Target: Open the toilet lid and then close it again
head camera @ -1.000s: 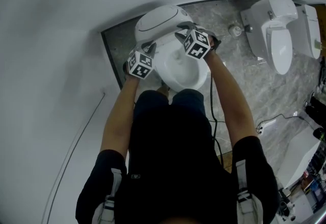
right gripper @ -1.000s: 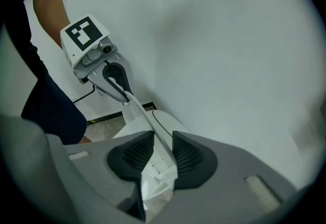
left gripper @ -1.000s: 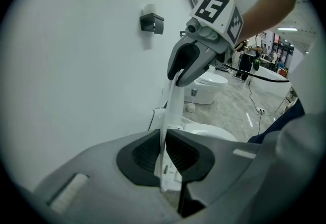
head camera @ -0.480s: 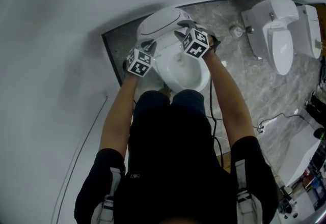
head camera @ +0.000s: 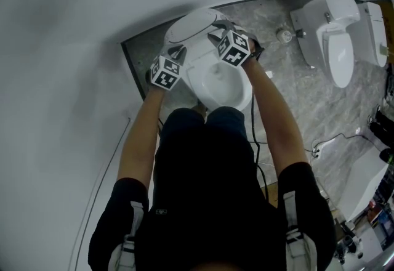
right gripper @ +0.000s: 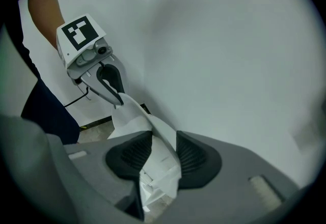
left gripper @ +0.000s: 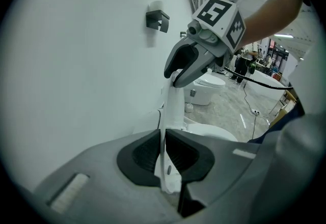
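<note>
Left tongs [left gripper: 163, 154] clamp the lid [left gripper: 173, 106]; right tongs [right gripper: 160, 154] have just been opening around it. Lid stands behind the bowl [head camera: 218, 82], so opening looks done.

Toilet [head camera: 218, 88]: directly below, close against wall [head camera: 61, 48] at left. Lid [head camera: 194, 24]: raised at bowl's far end, behind the seat. Second toilet [head camera: 337, 48]: well apart, far right, on floor [head camera: 295, 97]. Cable [head camera: 335, 139]: on floor, right of first toilet.

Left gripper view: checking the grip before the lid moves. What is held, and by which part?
The lid, clamped at its thin side edge by the left gripper.
</note>
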The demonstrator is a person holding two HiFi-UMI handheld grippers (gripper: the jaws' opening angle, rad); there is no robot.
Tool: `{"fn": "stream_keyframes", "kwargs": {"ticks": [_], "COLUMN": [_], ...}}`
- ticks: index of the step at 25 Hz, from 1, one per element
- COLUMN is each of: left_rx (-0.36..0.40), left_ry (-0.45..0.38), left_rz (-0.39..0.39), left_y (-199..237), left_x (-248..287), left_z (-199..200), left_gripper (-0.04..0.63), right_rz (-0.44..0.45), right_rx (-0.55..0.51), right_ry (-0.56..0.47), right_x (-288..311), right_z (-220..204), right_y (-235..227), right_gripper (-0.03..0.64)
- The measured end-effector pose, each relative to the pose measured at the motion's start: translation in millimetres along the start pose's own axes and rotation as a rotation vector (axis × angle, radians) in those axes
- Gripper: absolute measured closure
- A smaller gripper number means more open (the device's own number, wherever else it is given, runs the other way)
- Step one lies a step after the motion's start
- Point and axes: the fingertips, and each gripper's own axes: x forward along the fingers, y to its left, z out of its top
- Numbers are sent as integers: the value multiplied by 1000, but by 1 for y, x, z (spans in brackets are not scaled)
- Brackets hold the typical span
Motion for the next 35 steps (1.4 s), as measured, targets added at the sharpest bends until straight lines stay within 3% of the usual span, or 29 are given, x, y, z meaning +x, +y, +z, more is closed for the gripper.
{"fn": "stream_keyframes", "kwargs": {"ticks": [21,35], "left_rx": [-12,-27], "left_ry": [21,11], "left_rz": [-47,-34], "left_y": [1,-14], "left_x": [6,-2], "left_z": [-15,-11], "left_gripper": [558,558], "right_rz": [-5,-8], "right_rx": [46,52], "right_ry": [15,-6], "right_x": [3,-11], "right_z": [3,-3], "right_y": [2,12], "right_gripper": [462,460]}}
